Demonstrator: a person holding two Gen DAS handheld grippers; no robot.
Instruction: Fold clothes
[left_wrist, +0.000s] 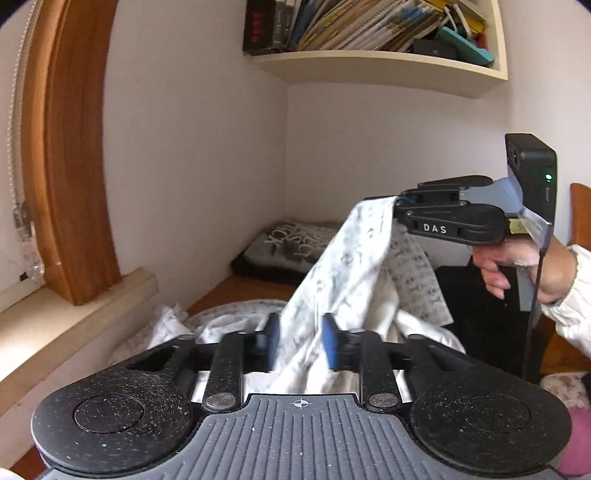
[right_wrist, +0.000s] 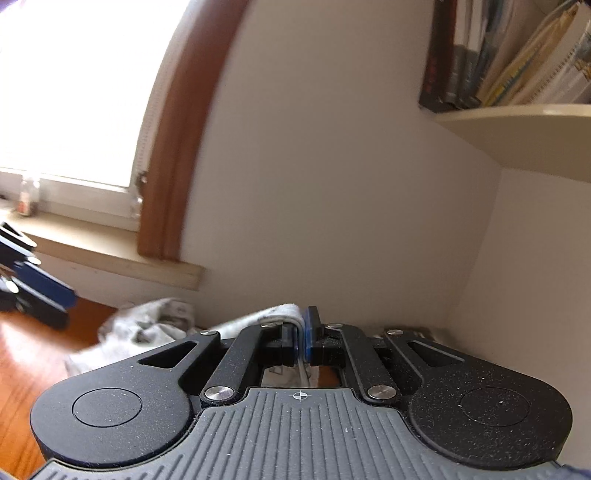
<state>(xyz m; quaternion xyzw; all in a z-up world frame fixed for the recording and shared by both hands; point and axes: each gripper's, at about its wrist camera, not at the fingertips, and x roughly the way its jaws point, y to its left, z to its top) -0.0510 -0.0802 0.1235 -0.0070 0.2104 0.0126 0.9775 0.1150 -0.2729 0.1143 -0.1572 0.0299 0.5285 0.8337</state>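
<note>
The right claw (left_wrist: 400, 205), held level in a raised hand (left_wrist: 517, 269), pinches the patterned white garment (left_wrist: 343, 273) at its top edge. The left claw (left_wrist: 301, 341) sits lower, its fingers spread around the hanging cloth.

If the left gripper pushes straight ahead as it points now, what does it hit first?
Most likely the printed white garment hanging from the right gripper; a fold already lies between the open left gripper fingers.

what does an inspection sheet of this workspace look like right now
surface: wooden top, partly covered by cloth
job's things: white printed garment, lifted at one edge, the rest heaped below
clutter: dark cushion in the corner
grippers: left gripper open around hanging cloth; right gripper shut on the garment's edge
cables: black cable hanging below the right hand
surroundings: window frame, bookshelf, white walls
</note>
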